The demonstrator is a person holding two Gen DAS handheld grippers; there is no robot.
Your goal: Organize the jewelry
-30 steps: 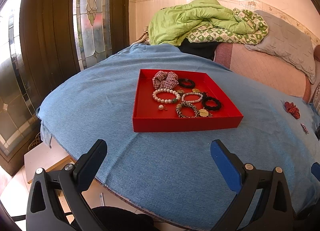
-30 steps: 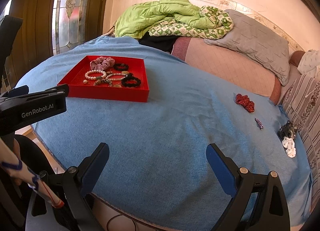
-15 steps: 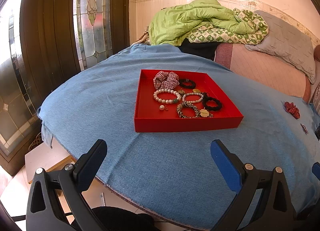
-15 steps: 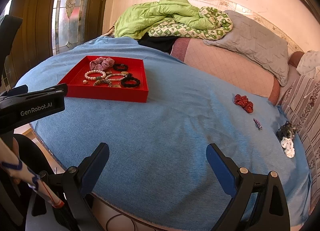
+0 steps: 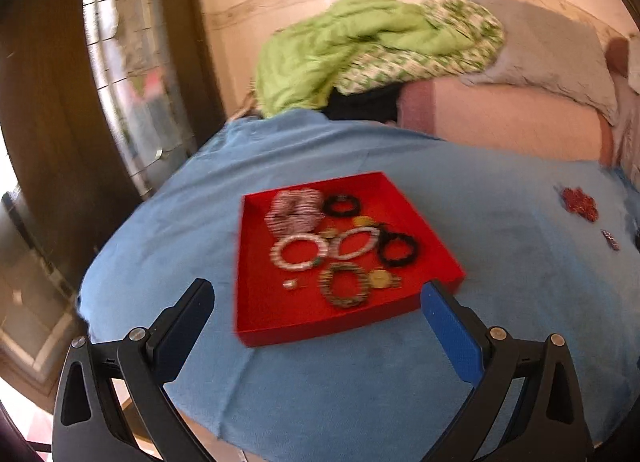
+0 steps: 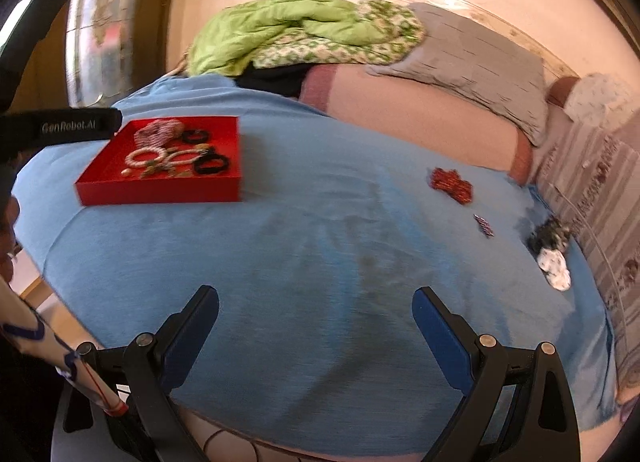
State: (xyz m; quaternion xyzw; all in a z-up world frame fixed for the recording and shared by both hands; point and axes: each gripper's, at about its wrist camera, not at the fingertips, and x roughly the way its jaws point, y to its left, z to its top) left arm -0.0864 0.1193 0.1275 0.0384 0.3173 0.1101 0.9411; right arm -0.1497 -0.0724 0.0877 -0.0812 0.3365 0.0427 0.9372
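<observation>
Red bow clip (image 6: pixel 451 185) lies far-right of right gripper (image 6: pixel 316 326), well apart; R nearer. Both jaws wide, empty; left gripper (image 5: pixel 318 316) faces tray (image 5: pixel 320 332).

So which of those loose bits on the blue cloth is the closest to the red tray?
The red beaded piece. It lies nearer the red tray than the tiny clip and the black-and-white bundle beyond it.
</observation>
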